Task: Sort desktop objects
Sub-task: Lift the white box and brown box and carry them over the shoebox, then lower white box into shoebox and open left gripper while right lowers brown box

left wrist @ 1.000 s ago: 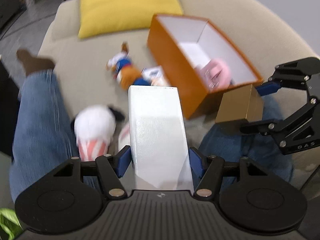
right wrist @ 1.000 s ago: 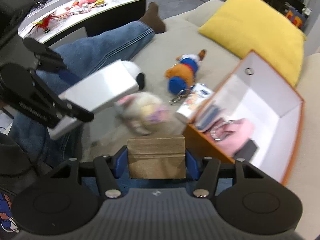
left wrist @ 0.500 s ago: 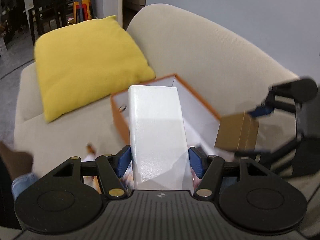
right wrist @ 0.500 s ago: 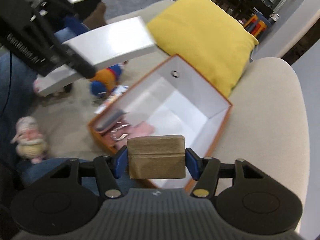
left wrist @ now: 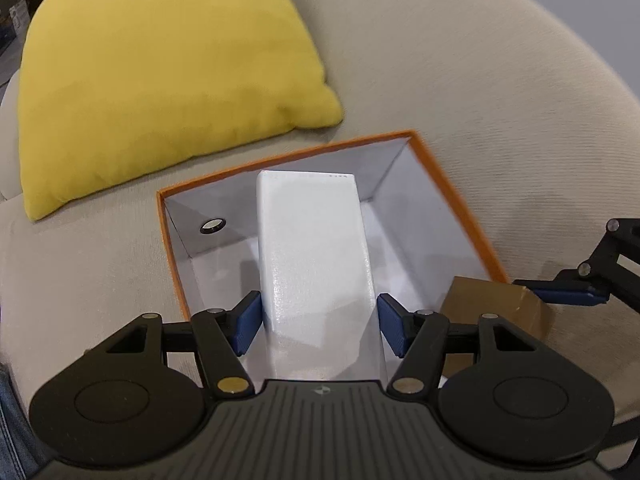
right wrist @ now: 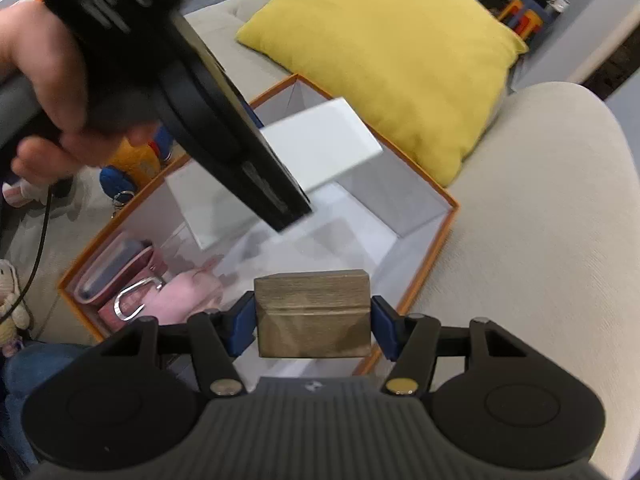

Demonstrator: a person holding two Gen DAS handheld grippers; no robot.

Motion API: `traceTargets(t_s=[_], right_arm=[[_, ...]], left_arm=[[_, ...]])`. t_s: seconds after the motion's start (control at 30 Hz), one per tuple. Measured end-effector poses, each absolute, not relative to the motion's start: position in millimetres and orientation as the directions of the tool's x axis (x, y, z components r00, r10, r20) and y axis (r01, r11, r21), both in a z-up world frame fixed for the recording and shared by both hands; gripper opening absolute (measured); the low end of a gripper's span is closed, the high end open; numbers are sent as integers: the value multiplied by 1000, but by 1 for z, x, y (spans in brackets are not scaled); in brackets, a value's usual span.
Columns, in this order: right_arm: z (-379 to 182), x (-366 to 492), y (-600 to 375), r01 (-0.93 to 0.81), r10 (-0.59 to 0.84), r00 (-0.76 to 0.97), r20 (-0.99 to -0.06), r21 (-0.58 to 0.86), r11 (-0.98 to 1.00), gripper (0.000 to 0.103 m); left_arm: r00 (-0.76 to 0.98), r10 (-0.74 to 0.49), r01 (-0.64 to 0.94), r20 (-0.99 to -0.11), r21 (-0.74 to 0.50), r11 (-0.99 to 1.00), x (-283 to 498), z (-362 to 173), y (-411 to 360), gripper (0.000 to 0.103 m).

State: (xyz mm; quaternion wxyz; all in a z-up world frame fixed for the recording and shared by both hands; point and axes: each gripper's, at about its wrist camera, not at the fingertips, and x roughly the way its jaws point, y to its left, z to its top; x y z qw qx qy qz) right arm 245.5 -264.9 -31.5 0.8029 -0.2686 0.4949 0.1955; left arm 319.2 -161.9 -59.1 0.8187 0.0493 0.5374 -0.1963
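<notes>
My left gripper [left wrist: 319, 322] is shut on a white box [left wrist: 314, 252] and holds it over the open orange storage box [left wrist: 456, 216], tilted down into its far half. The white box also shows in the right wrist view [right wrist: 320, 148]. My right gripper [right wrist: 313, 322] is shut on a brown wooden block [right wrist: 313, 312] and hangs over the near right corner of the orange box [right wrist: 436, 252]. The block also shows at the right edge of the left wrist view [left wrist: 492, 300]. Inside the orange box lie a pink pouch [right wrist: 120, 268] and a pink soft item [right wrist: 188, 292].
The orange box stands on a beige sofa [left wrist: 460, 80] with a yellow pillow [left wrist: 160, 76] behind it. An orange and blue plush toy [right wrist: 128, 164] and a small pale doll [right wrist: 10, 296] lie on the seat to the left. A jeans-clad leg [right wrist: 24, 364] is at the lower left.
Both grippers have moved from above the seat and toys to over the orange box. The white box now dips into it. Both still hold their objects.
</notes>
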Motion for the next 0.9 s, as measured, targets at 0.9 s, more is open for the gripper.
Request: traceTargets(t_s=[0.9], right_arm=[[-120, 316, -256, -773, 198, 330, -923, -144, 618, 61]], left_arm=[[322, -115, 386, -940, 19, 922, 328, -97, -178, 74]])
